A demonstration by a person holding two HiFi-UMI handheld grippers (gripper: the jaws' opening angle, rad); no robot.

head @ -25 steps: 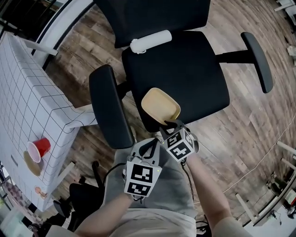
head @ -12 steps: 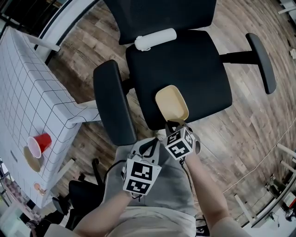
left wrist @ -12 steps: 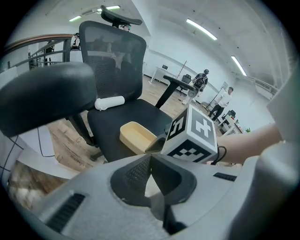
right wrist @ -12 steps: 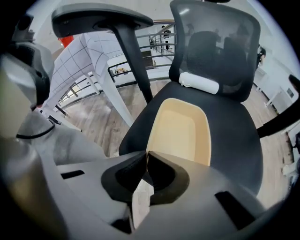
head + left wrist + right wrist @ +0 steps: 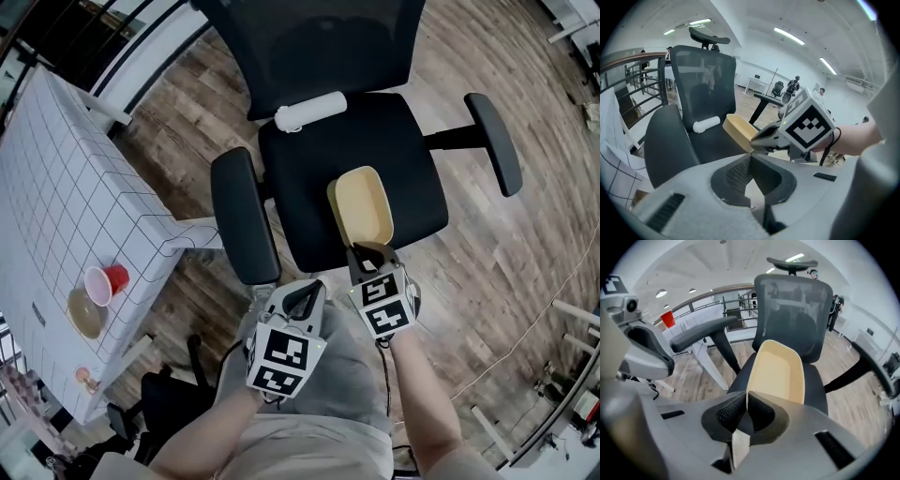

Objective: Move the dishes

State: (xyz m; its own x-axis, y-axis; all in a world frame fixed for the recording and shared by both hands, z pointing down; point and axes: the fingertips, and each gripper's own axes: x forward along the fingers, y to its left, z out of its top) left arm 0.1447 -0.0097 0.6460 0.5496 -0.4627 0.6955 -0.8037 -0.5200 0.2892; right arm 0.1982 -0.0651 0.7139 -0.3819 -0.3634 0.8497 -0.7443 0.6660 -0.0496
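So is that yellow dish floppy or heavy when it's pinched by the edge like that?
Probably stiff: the dish shows no sag though the right hand-held gripper pinches only its rim. Likely light, since that one-edge grip holds it up. It could pivot or slip, as its surface looks smooth.

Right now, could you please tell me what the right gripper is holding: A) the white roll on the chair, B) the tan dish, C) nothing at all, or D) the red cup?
B: in the right gripper view, the right gripper has its jaws shut on the near rim of the tan dish, while the red cup lies on the table.
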